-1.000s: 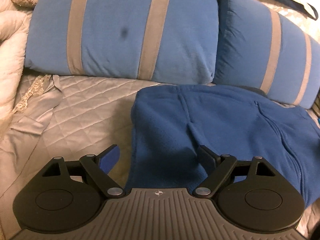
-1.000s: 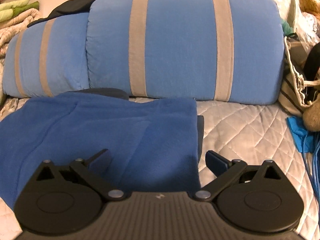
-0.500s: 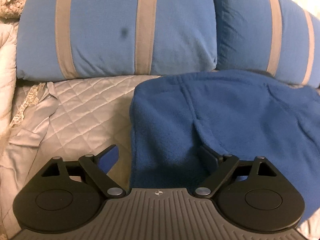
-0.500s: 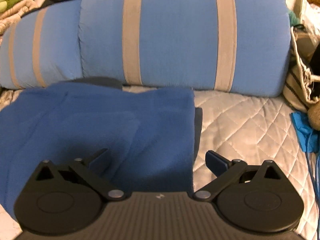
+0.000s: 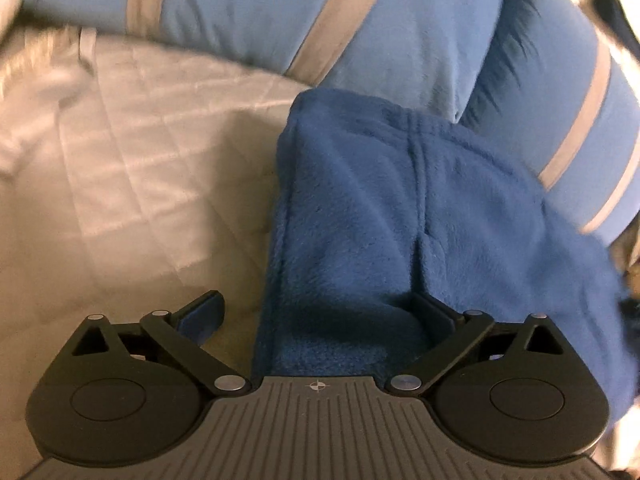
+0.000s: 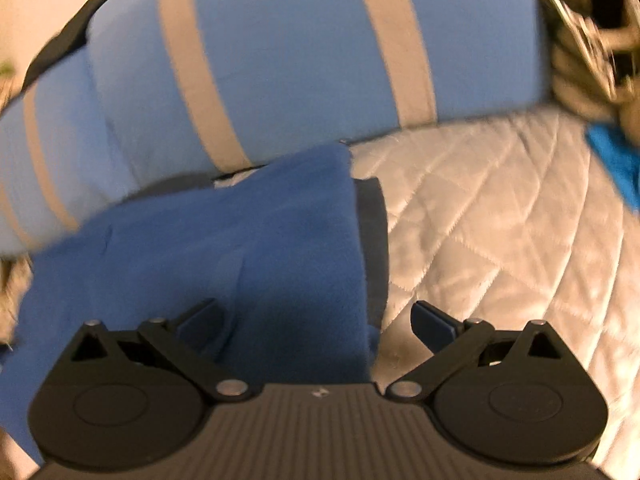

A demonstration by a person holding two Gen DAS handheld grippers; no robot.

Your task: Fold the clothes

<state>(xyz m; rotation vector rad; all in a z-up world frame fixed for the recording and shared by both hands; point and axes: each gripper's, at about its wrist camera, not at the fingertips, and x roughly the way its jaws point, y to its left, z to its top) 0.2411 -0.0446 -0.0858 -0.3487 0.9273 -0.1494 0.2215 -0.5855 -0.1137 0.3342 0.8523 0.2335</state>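
**Both grippers tilt and lift the fleece's near corners**

Since half a second ago both views have rolled and blurred, and the dark blue fleece garment (image 5: 360,216) now rises steeply toward the cameras, its far edge against the light blue cushions with tan stripes (image 5: 304,12).

It lies on the quilted beige bed cover (image 5: 132,152). The left gripper (image 5: 316,312) straddles the garment's left edge with jaws wide apart; the right gripper (image 6: 316,316) straddles its right edge, likewise spread, nothing clamped.

With open jaws merely pushing under thick pile, a corner could slip off mid-lift and leave the fold crooked; a dark inner layer (image 6: 374,240) already peeks out.

A striped bag (image 6: 580,40) shows at the far right, too blurred to tell its contents.
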